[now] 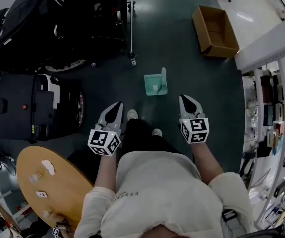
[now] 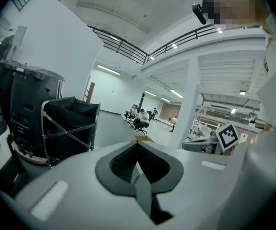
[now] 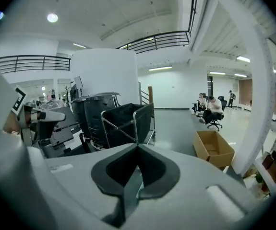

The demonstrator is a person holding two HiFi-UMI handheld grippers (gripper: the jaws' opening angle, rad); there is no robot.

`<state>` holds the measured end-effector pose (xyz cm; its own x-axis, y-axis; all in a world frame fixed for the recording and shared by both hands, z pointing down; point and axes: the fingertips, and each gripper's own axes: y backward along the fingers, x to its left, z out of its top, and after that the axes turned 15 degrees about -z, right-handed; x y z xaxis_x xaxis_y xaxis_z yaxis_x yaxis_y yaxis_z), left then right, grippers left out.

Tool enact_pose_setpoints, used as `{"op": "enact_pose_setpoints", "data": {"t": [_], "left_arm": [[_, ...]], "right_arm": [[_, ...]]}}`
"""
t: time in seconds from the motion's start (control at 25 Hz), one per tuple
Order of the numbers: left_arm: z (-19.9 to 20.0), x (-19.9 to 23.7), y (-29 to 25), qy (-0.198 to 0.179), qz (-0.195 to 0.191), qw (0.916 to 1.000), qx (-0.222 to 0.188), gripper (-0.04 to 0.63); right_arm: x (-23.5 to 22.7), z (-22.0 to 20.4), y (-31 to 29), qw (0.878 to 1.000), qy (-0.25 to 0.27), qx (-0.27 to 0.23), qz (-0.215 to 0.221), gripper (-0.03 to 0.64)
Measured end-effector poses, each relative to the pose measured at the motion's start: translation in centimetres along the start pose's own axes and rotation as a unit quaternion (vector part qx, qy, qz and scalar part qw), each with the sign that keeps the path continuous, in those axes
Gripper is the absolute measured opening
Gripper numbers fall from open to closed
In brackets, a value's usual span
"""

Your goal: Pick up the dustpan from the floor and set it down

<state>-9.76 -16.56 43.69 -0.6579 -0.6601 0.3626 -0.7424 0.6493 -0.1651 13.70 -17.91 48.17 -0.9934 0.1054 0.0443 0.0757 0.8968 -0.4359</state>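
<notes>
The teal dustpan lies on the dark floor ahead of the person's feet, its handle pointing away, and nothing touches it. My left gripper hangs in the air to the near left of it, jaws together and holding nothing. To the near right hangs my right gripper, also shut and empty. In the left gripper view the left gripper has its pads meeting at the tip and points out across the hall. The right gripper looks the same in its own view. Both are well above the floor.
An open cardboard box sits on the floor at the far right, beside a white shelf unit. Black carts and bins crowd the far left, with a dark machine nearer. A round wooden table stands at the near left.
</notes>
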Motion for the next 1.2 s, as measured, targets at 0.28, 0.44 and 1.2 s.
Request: {"op": "enact_pose_setpoints", "data": {"t": [0.28,0.44,1.2], "left_arm": [[-0.8,-5.8,3.3,-0.020,-0.015,0.9995,-0.021,0.012],[-1.9,-10.0,5.3,-0.037,-0.040,0.9982,-0.021,0.012],[-8.6,-25.0,14.0,-0.074,-0.076,0.9943,0.010,0.011]], "right_arm": [[-0.3,-2.3,7.0,1.000,-0.008,-0.010,0.014,-0.010],[0.3,-3.7,11.2,1.000,-0.014,-0.001,0.017,-0.010],[3.9,-9.5,28.0,1.000,-0.008,-0.005,0.021,-0.011]]}}
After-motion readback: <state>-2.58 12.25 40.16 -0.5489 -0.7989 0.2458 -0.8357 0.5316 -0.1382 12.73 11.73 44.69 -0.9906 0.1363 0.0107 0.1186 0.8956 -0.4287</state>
